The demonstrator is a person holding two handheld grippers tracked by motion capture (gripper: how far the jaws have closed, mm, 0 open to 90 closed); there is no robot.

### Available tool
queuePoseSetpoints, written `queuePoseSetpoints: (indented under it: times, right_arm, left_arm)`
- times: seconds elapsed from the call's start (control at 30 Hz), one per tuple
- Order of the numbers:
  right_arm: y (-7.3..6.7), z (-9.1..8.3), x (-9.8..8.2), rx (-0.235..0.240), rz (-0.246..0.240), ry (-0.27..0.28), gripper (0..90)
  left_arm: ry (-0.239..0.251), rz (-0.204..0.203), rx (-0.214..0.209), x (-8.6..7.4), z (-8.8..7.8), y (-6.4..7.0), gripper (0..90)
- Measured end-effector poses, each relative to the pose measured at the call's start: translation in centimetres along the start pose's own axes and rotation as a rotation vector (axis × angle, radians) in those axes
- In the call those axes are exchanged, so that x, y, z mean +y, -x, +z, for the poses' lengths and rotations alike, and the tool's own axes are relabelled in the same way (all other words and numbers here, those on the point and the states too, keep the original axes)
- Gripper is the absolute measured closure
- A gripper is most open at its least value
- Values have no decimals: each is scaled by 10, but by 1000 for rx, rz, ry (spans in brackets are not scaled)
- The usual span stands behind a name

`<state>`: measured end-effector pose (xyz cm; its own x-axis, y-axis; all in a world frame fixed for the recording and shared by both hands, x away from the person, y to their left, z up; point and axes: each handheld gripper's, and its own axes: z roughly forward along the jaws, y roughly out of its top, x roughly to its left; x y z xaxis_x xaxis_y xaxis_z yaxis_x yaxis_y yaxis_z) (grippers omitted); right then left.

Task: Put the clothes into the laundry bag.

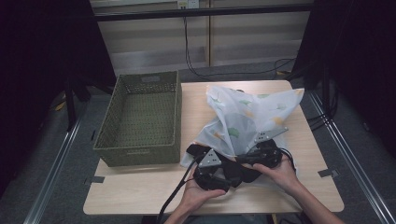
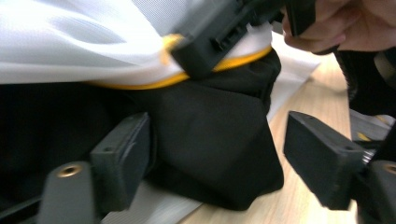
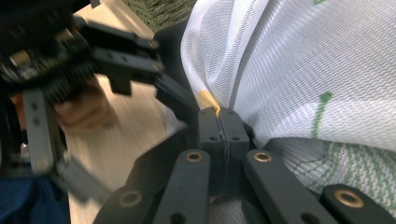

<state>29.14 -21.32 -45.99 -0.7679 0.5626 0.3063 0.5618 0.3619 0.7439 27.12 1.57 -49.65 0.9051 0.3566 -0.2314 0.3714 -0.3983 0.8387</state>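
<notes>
Mesh laundry bag (image 1: 247, 116), white with green and yellow leaf print: lying crumpled on the tabletop (image 1: 140, 191), right of the woven basket (image 1: 140, 116). Black garment (image 2: 210, 140) is poking out of the bag's yellow-trimmed mouth; how much of it is sitting inside is hidden by the mesh.

Right gripper (image 3: 219, 123): jaws pressing together on the bag's yellow edge, seen close in its own view; from above, the hand is covering this.

Left gripper (image 2: 217, 156): jaws standing apart around the garment, pads not pressing; the picture is blurred.
</notes>
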Motion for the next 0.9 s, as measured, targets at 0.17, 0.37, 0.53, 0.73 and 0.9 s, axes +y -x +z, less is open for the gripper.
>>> queuePoseSetpoints:
  times: [0.17, 0.37, 0.53, 0.73, 0.9]
  right_arm:
    - [-1, 1, 1, -1, -3, -1, 900]
    - [-3, 1, 2, -4, -5, 2, 900]
    - [-5, -1, 3, 5, -8, 14, 900]
    - [-10, -8, 7, 5, -11, 35, 900]
    - [-18, -26, 27, 2, -37, 110, 900]
  left_arm:
    - [-26, 21, 18, 2, 17, 6, 95]
    - [-52, 19, 105, 8, 35, 9, 130]
    - [-76, 75, 167, 12, 39, 8, 468]
    - [-30, 53, 189, 22, 33, 0, 759]
    - [37, 38, 208, 43, 19, -10, 787]
